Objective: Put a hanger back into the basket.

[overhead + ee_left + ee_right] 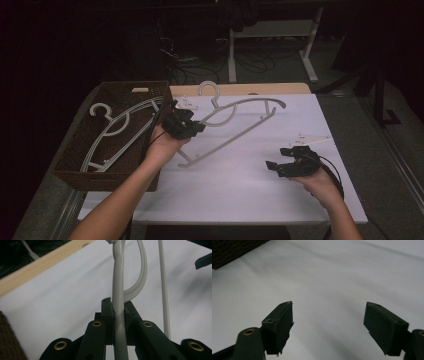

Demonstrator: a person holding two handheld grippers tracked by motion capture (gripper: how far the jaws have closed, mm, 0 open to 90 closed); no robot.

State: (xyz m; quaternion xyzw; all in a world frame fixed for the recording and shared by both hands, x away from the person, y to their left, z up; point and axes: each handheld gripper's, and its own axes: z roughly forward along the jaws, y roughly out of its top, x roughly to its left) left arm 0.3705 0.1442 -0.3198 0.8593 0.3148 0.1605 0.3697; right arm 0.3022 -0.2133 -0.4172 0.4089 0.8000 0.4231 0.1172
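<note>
Nearest the lens in the left gripper view, the left gripper [118, 312] has its black jaws pinched tight on the pale grey plastic coat hanger [235, 120], which hangs tilted over the white table [240, 190] at the centre of the high view. At lower right there, the right gripper [276, 167] is spread wide with nothing between its jaws. A second grey hanger [115, 131] lies in the dark woven basket [75, 170] at left. No writing is legible.
</note>
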